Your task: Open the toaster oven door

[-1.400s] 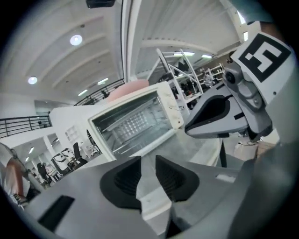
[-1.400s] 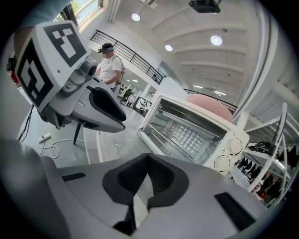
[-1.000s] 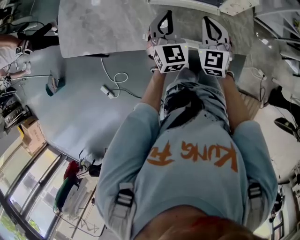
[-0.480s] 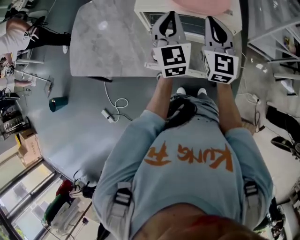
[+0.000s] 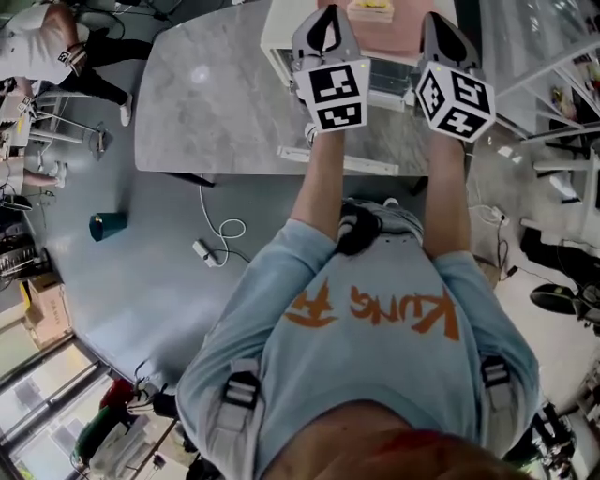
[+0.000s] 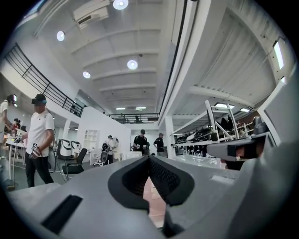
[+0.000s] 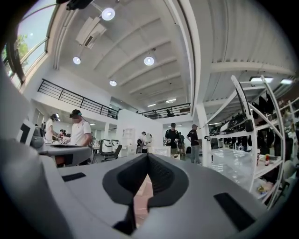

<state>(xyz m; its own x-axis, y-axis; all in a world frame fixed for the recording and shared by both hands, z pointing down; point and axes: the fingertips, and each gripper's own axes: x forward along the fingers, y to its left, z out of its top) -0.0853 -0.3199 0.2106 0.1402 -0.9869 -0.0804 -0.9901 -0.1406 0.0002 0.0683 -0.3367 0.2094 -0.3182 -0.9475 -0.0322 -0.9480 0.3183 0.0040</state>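
A white toaster oven (image 5: pixel 279 42) with a pink top (image 5: pixel 398 26) stands at the far edge of a grey marble table (image 5: pixel 216 103) in the head view. Both grippers are held up in front of it, side by side, and partly hide its front. My left gripper (image 5: pixel 327 13) is shut with nothing in it, its marker cube (image 5: pixel 335 94) below it. My right gripper (image 5: pixel 434 21) is also shut and empty. In the left gripper view the shut left gripper (image 6: pixel 149 158) points out over a hall, as does the right gripper (image 7: pixel 147 156). A pink surface shows low behind each.
A white strip (image 5: pixel 347 161) lies along the table's near edge. On the floor at the left are a teal cup (image 5: pixel 108 225) and a white cable with a plug block (image 5: pixel 220 239). A person (image 5: pixel 47 47) stands at the far left. Shelving (image 7: pixel 252 135) stands at the right.
The table and the toaster oven have come further into view and nearer. Both grippers have moved forward over the table's edge towards the oven, still shut.
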